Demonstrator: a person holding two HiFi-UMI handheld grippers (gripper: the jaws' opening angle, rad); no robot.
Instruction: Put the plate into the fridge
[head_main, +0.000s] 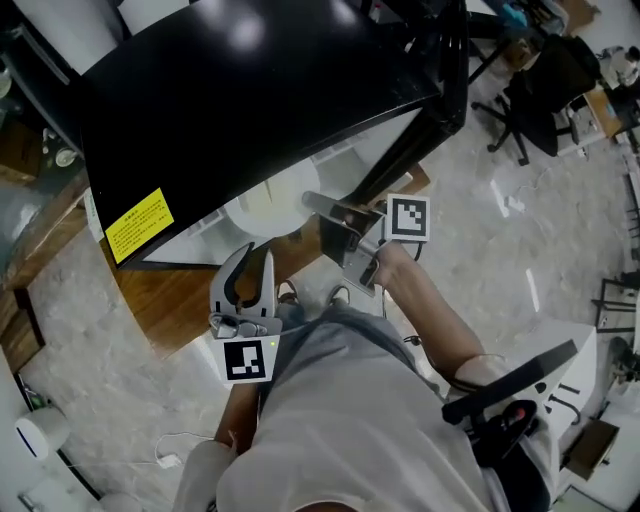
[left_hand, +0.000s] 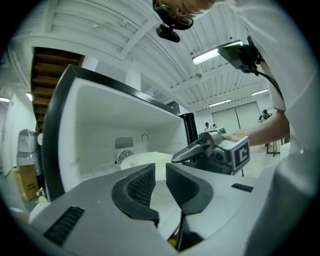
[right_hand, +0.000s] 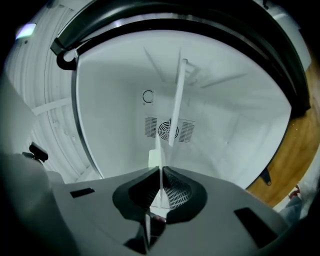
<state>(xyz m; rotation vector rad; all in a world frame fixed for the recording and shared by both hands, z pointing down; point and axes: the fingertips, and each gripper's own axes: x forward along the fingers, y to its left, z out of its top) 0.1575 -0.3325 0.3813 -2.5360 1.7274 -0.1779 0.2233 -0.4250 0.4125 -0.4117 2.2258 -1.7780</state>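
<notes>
The white plate (head_main: 265, 205) lies level at the mouth of the black fridge (head_main: 250, 90), half under its top. My right gripper (head_main: 312, 202) is shut on the plate's near rim. In the right gripper view the plate (right_hand: 175, 105) shows edge-on as a thin white line running from between the jaws (right_hand: 161, 172) toward the fan vent (right_hand: 169, 129) in the fridge's white back wall. My left gripper (head_main: 258, 252) hangs lower left of the plate, open, with nothing between its jaws. The left gripper view shows its jaws (left_hand: 160, 170) apart, and beyond them the plate (left_hand: 145, 159) and the right gripper (left_hand: 192, 150).
The open fridge door (head_main: 430, 110) stands at the right of the opening. A yellow label (head_main: 140, 222) marks the fridge's front edge. The fridge rests on a wooden board (head_main: 170, 300). An office chair (head_main: 530, 110) stands far right and white equipment (head_main: 540, 390) sits at lower right.
</notes>
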